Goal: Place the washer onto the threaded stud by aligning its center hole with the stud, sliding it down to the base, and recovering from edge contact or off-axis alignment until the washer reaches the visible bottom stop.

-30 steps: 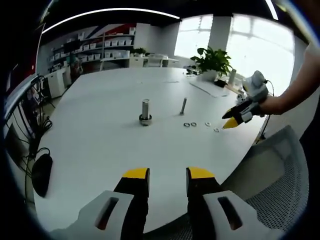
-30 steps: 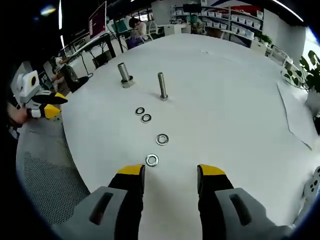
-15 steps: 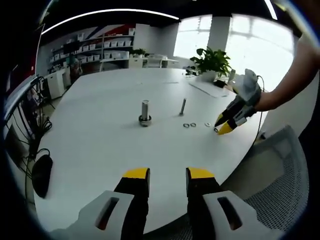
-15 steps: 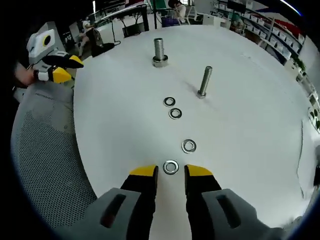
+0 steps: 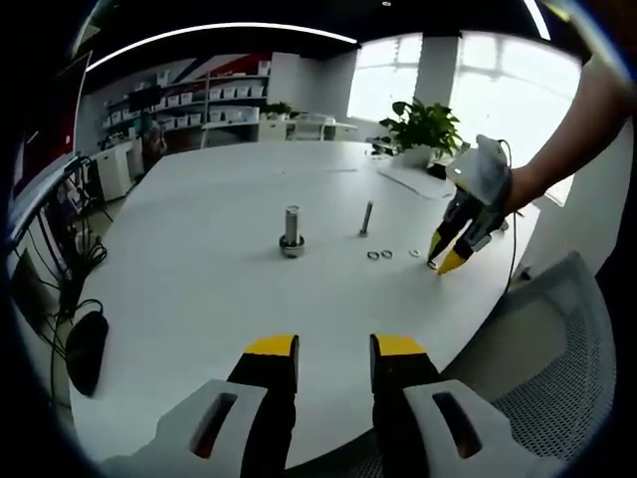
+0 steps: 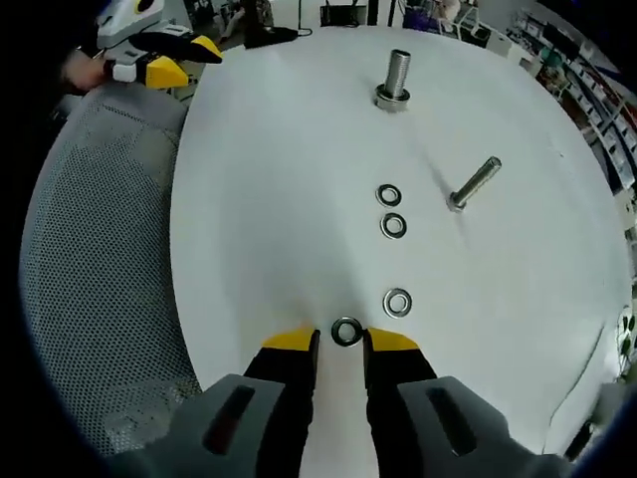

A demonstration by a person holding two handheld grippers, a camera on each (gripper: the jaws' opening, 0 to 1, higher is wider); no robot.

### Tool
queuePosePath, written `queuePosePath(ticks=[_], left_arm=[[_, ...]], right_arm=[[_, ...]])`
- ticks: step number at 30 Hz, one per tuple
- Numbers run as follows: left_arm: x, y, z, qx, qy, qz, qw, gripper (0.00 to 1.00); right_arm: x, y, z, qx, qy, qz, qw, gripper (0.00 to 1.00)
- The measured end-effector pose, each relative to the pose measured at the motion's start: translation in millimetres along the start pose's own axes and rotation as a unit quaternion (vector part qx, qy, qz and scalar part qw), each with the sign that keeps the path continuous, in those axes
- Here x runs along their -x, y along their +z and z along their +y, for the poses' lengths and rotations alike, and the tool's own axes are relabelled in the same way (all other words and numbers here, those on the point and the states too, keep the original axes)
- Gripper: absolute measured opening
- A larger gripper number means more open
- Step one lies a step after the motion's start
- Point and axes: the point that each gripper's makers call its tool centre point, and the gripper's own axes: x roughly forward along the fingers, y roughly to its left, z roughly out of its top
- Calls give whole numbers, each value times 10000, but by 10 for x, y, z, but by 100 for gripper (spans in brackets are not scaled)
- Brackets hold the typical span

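Nearest the table edge, well short of the stud, a washer is straddled by the right gripper, jaws narrowly parted, not yet clamped. Thin, stiff, likely slippery: its rim should be pinched. The left gripper is held apart, unloaded.

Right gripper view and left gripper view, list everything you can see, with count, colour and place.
Round white table: one, bearing all the parts.
Flat silver metal washers: four, in a row; the nearest lies between the right gripper's jaw tips.
Slim silver threaded stud: one, beside the row.
Thick silver post on a round base: one, farther off.
Grey mesh chair: one, at the table edge.
Green potted plant: one, far side.
Left gripper: yellow tips, open.
Right gripper: yellow tips, around the washer.
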Motion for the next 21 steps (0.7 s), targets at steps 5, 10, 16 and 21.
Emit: queuePosePath(ticks=[5,10,16,21], left_arm=[[14,15,2,0,2,-58,10000,26],[20,33,0,12,-14,-97,10000,26],[26,51,1,39,-10,-156,9999,26],[21,46,3,33,-9,-138,9999,26]], right_arm=[[-11,13,10,271,68,311,9991,19],[-18,6,-13,395,130,519,9978,16],[5,18,1,222,-6,507,9985,14],[9,7,-18,-147,-111,230,9996,14]])
